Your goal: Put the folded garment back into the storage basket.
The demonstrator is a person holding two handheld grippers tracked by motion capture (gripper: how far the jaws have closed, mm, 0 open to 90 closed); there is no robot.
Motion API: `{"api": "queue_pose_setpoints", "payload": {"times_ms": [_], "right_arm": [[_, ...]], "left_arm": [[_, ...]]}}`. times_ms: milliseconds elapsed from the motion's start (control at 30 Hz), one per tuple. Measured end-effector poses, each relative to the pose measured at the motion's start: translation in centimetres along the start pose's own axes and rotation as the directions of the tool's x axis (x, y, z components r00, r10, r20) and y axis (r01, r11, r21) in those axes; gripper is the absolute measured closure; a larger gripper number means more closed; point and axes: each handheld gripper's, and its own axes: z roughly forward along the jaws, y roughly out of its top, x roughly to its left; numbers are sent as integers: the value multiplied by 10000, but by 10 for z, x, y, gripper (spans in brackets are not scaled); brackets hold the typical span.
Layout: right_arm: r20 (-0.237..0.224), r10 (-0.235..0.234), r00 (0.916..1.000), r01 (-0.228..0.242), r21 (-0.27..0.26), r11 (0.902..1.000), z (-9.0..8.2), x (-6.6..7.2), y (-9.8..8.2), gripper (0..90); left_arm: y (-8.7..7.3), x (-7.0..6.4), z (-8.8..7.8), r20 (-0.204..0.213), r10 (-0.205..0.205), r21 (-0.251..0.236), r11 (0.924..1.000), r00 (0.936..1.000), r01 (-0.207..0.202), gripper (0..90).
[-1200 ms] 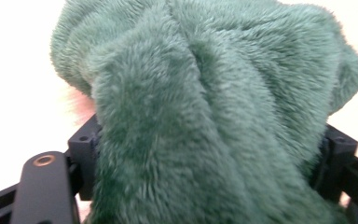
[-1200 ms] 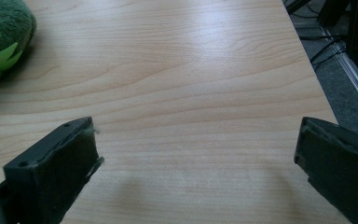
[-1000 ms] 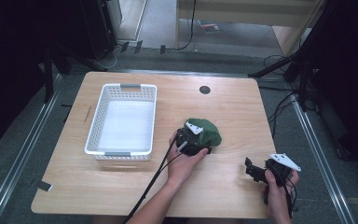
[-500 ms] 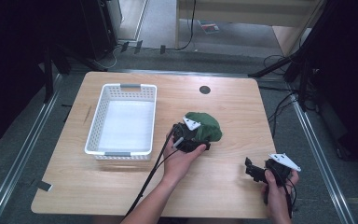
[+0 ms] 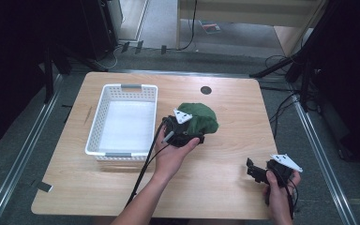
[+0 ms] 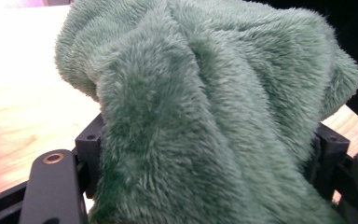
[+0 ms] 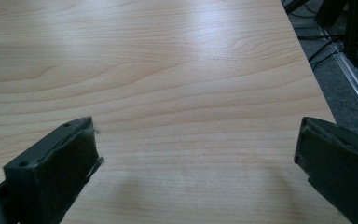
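My left gripper (image 5: 194, 137) clamps the green fleece cloth (image 5: 198, 118) just right of the white basket (image 5: 124, 121); my right gripper (image 5: 255, 172), well beyond it, gapes wide. No legible writing.

Green cloth (image 5: 199, 118) higher (claw-gripped)
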Motion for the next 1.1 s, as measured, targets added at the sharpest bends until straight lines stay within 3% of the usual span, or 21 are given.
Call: {"api": "queue_pose_setpoints", "payload": {"times_ms": [533,1100], "right_arm": [[9,-47,10000,47,-12,10000,0,0,0,0],[30,-18,10000,18,13,10000,0,1,0,0]], "left_arm": [[13,30,-30,-247,-288,-533,9982,9993,274,245],[13,83,-61,-891,-995,-1150,9894,9910,890,245]]}}
